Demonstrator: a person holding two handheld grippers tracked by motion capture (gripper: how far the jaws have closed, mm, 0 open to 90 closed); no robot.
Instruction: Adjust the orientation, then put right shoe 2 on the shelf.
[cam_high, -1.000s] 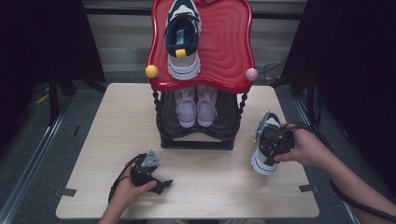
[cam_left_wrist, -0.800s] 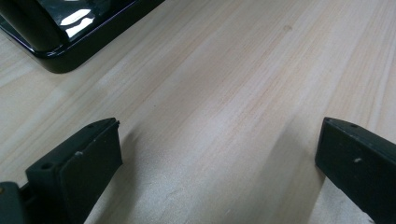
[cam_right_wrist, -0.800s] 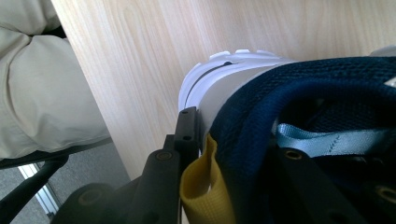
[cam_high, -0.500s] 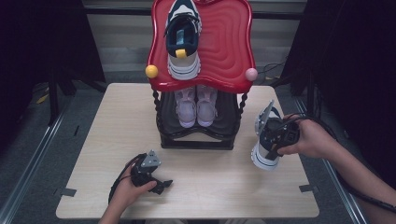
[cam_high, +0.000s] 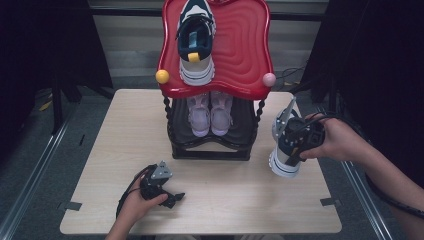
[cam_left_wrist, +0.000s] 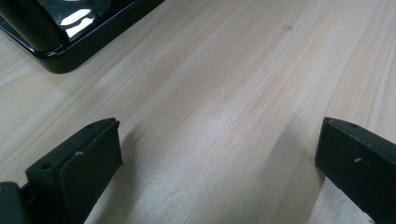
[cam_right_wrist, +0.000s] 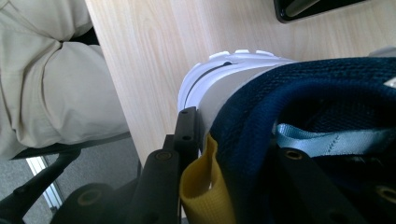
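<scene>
Since the earlier frames, the right gripper (cam_high: 294, 144) has lifted the sneaker (cam_high: 285, 150) at centre right of the high view; its heel now hangs toe-up, apparently clear of the table (cam_high: 115, 150), so I judge the carry toward the red shoe rack (cam_high: 240, 60) has begun, beside the matching sneaker (cam_high: 196, 45) at top centre. Lower left, the left gripper (cam_high: 167, 196) has stayed on the wood.

Left gripper view: its jaws stand wide apart with bare tabletop between them, holding nothing; the rack's black base (cam_left_wrist: 70, 28) sits upper left.

Right gripper view: the jaws are clamped on the sneaker's navy heel collar (cam_right_wrist: 280, 107) beside the yellow pull tab (cam_right_wrist: 201, 186), white sole above.
</scene>
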